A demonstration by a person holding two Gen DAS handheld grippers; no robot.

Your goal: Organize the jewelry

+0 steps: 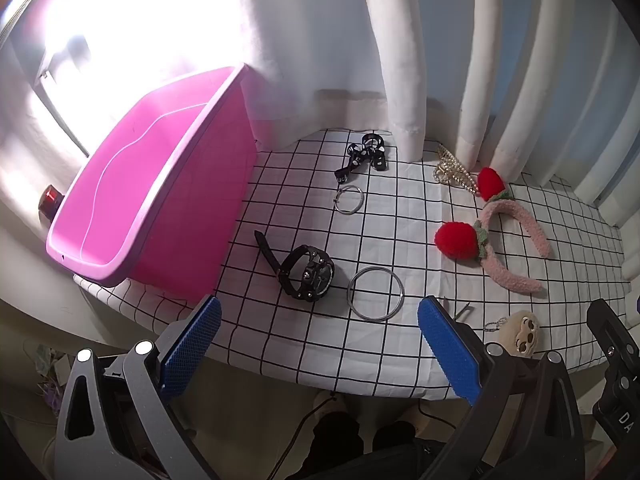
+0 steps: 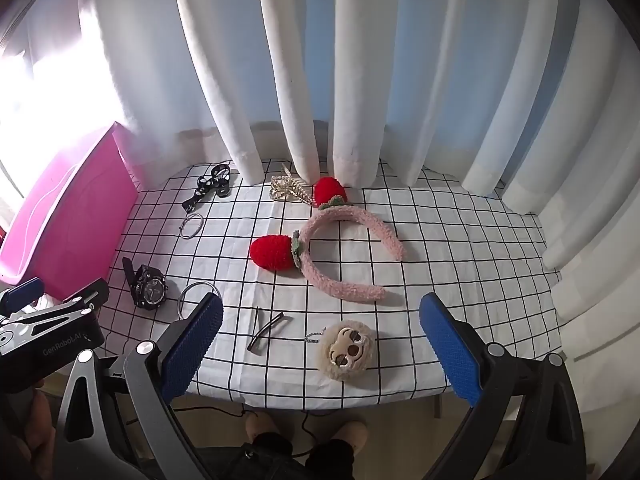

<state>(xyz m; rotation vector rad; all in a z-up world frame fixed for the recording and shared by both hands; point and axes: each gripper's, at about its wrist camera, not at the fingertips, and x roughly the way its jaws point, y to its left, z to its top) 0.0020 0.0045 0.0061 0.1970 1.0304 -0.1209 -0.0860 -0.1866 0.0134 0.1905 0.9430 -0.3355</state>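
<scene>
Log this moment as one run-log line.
left gripper open, empty | right gripper open, empty | pink bin empty | jewelry still on table

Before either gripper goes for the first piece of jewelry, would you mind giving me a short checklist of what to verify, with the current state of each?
1. Left gripper open and holding nothing: ok.
2. Right gripper open and holding nothing: ok.
3. Pink bin upright, opening unobstructed: ok; no jewelry visible inside.
4. Black watch free of its neighbours: ok, it lies apart from the large silver ring.
5. Strawberry headband free to lift: cannot tell, its far strawberry sits against the pearl hair claw and the curtain.
6. Sloth keychain within the right gripper's approach: ok, directly ahead of the fingers.
</scene>
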